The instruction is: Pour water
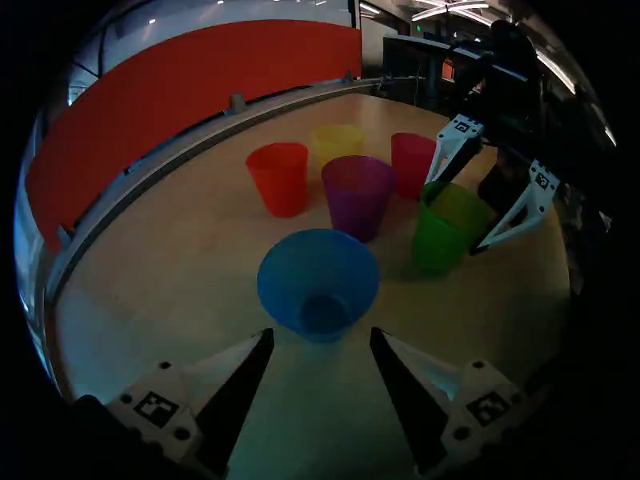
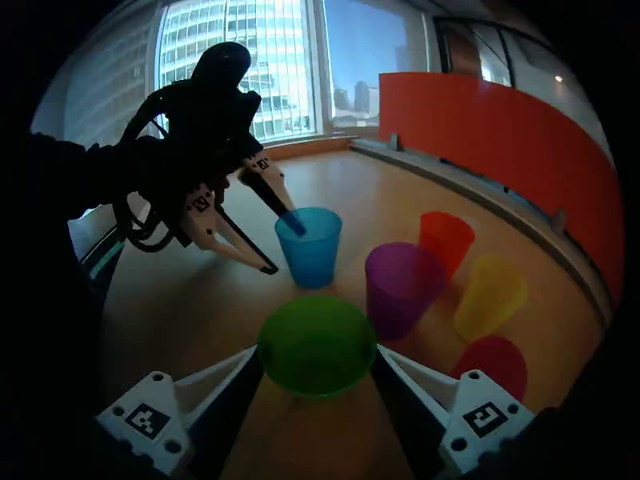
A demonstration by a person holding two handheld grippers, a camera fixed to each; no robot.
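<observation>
Left gripper view, nearest: the left tongs [image 1: 320, 334] are released, their tips wide apart on either side of the lower part of the blue cup [image 1: 318, 284]. The cup sits upright on the table [image 1: 160, 272] with its mouth open to the camera, and a gap shows between each tip and the cup wall. Bare table lies to the left of this cup as far as the grey rail [image 1: 160, 164] at the table's edge.

Right gripper view, nearest: the right tongs [image 2: 316, 352] flank the green cup [image 2: 318, 344], which is translucent and upright. Its rim meets both inner finger edges; whether the tongs clench it cannot be told. Whether either cup holds water cannot be told.

Middle ground: the purple cup [image 1: 358, 196] stands just behind the blue cup and beside the green cup, closing the lane between them. Beyond it, in a loose row, stand the red cup [image 1: 278, 178], yellow cup [image 1: 338, 144] and crimson cup [image 1: 412, 164], the last near one finger of the right tongs.

Background: an orange-red partition [image 1: 184, 88] runs behind the rail. Tall windows [image 2: 272, 64] stand beyond the table's far end, where the wood lies open.
</observation>
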